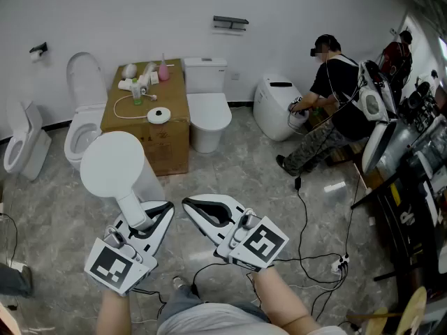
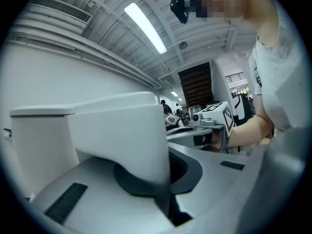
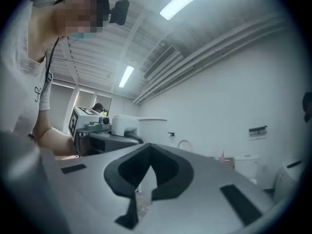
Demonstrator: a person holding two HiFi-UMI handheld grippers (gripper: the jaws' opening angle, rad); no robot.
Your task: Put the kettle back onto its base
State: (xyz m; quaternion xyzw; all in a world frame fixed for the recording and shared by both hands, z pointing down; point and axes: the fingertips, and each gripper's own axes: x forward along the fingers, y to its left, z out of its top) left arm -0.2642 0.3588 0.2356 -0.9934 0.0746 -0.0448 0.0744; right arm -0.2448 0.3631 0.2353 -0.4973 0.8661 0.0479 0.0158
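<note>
The white kettle hangs over the floor at lower left, seen from above. Its handle runs between the jaws of my left gripper, which is shut on it. The handle fills the middle of the left gripper view, with the kettle body to its left. The round white base with its cord lies on a cardboard box further ahead. My right gripper is level beside the left, jaws together with nothing between them. In the right gripper view the kettle shows at left.
Small bottles stand at the back of the box. Toilets flank it, and another is at far left. A person crouches by a toilet at right. Cables and a power strip lie on the floor near a cluttered rack.
</note>
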